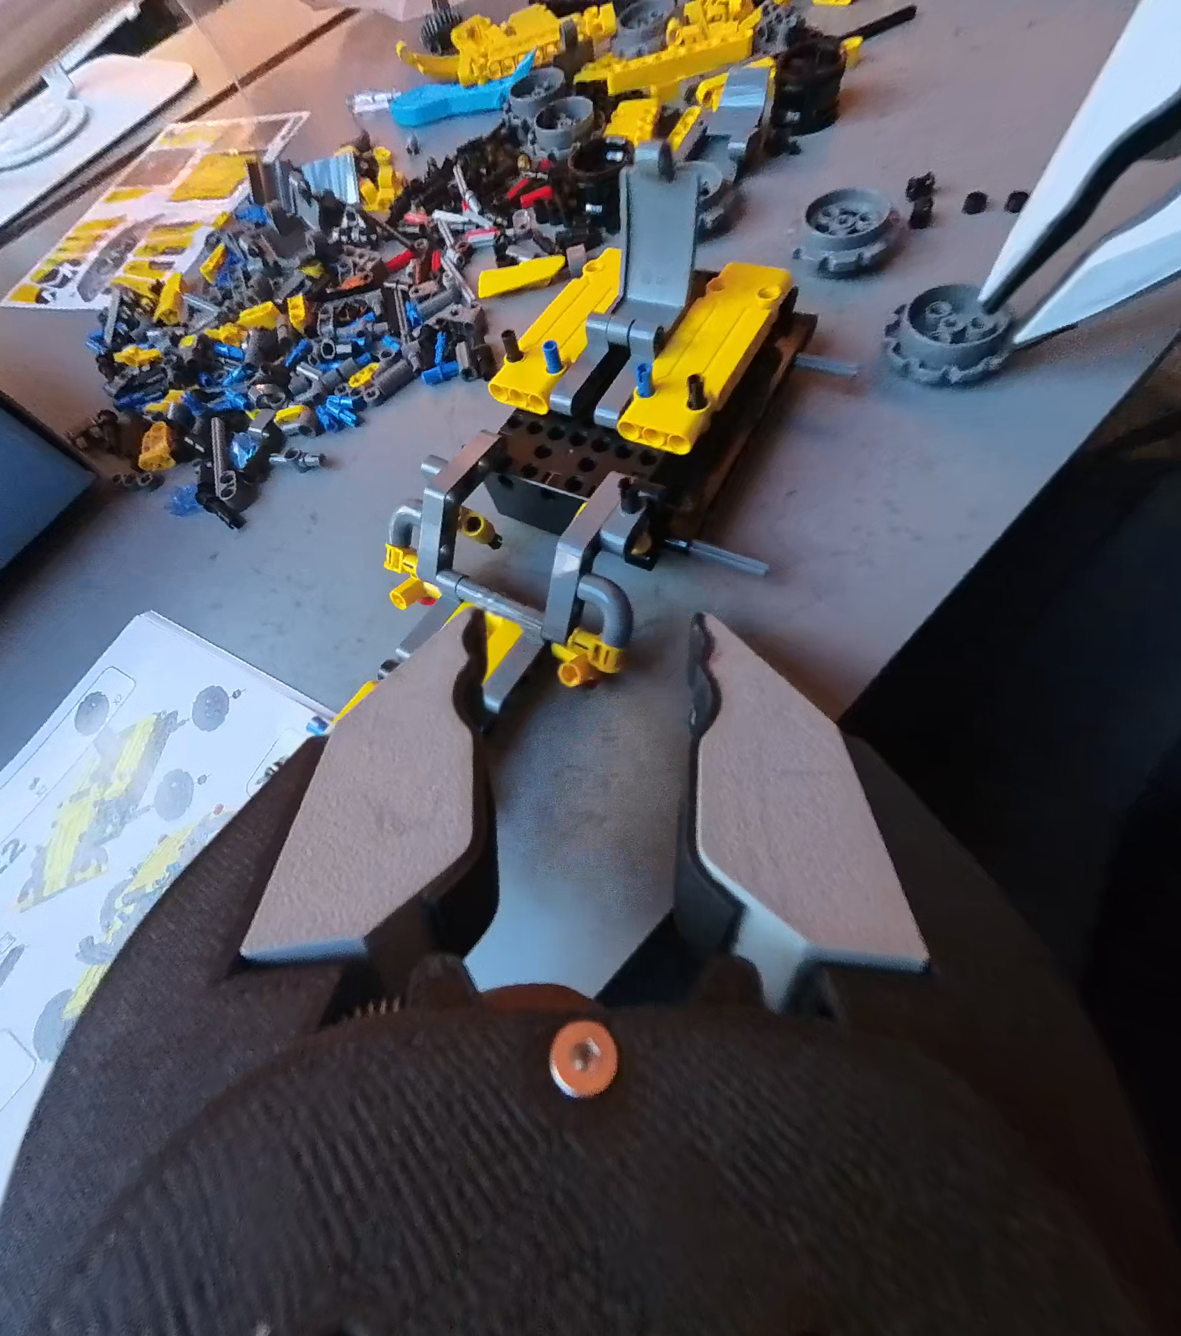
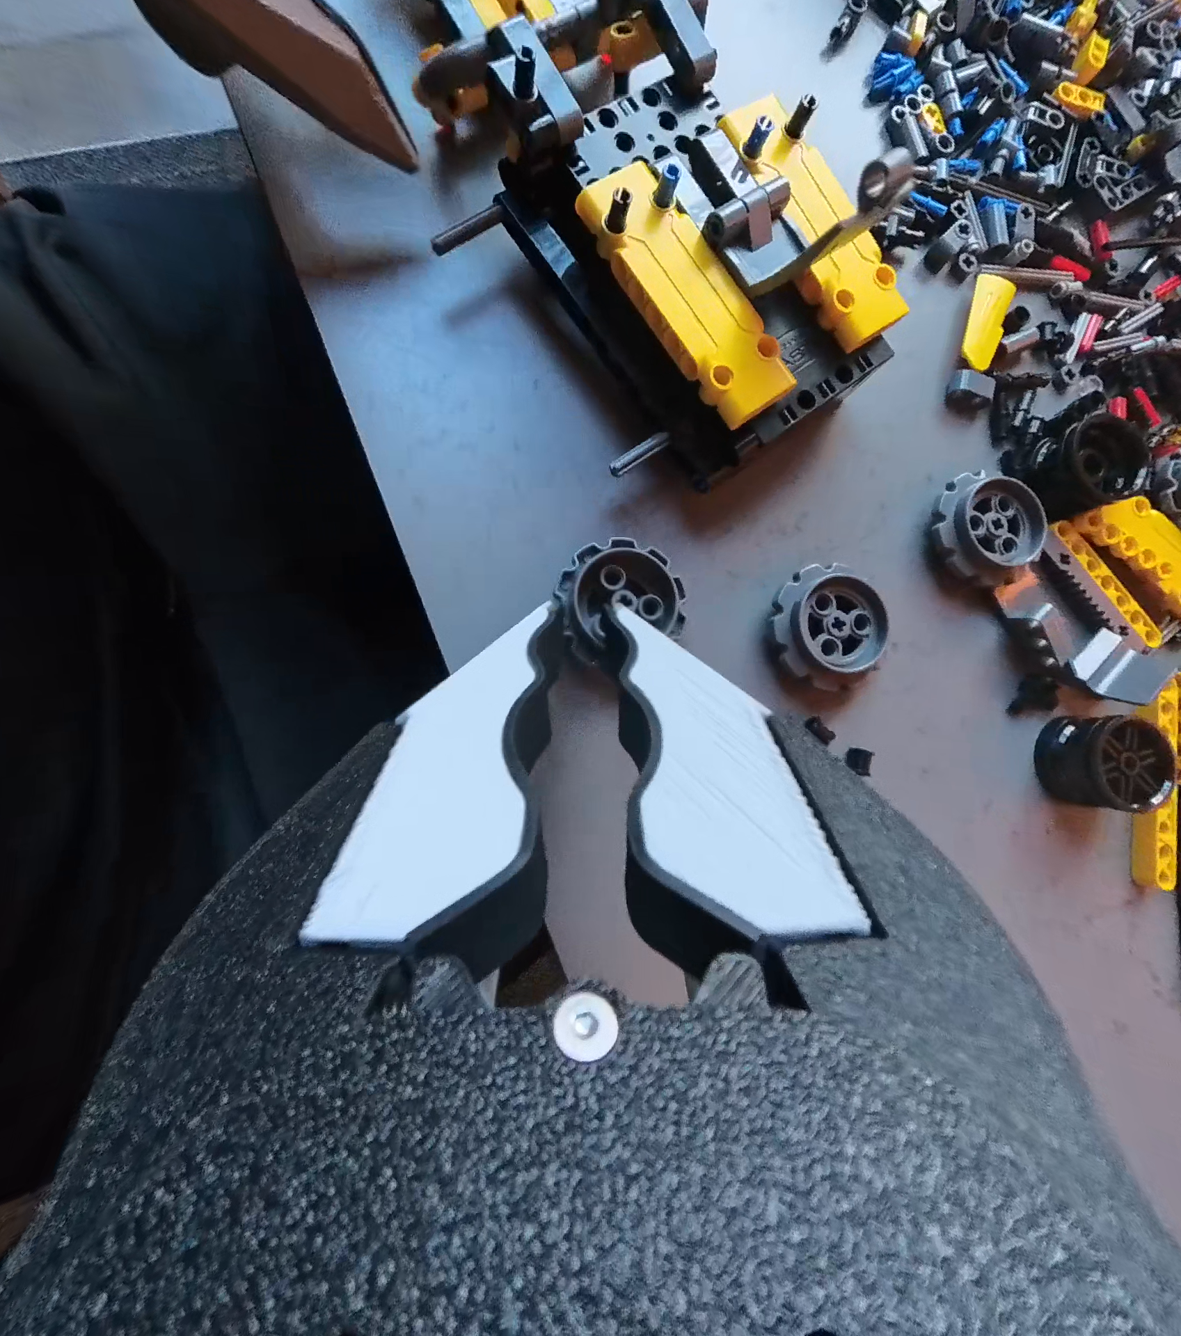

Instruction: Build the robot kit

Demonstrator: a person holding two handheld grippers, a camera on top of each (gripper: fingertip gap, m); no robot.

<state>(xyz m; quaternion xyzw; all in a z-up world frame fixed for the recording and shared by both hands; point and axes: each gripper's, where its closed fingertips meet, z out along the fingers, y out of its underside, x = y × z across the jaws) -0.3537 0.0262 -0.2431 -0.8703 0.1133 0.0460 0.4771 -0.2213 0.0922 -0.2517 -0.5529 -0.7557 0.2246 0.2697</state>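
A half-built yellow, black and grey brick vehicle (image 1: 645, 347) lies on the grey table (image 1: 898, 506); it also shows in the right wrist view (image 2: 703, 275). My left gripper (image 1: 584, 640) is open, its brown-faced fingers either side of the model's near grey frame and a yellow connector. The left finger touches a grey beam there. My right gripper (image 2: 591, 622) is shut on the rim of a grey toothed wheel (image 2: 620, 589), one finger inside the hub and one outside. The wheel (image 1: 949, 332) sits near the table edge, beside the model.
A big heap of loose small parts (image 1: 283, 325) lies left of the model. An open instruction booklet (image 1: 67, 795) is at the near left. Two more grey wheels (image 2: 829, 622) (image 2: 988, 524) and a black tyre (image 2: 1108, 759) lie nearby. The table edge (image 2: 356, 434) borders a person's dark clothing (image 2: 103, 506).
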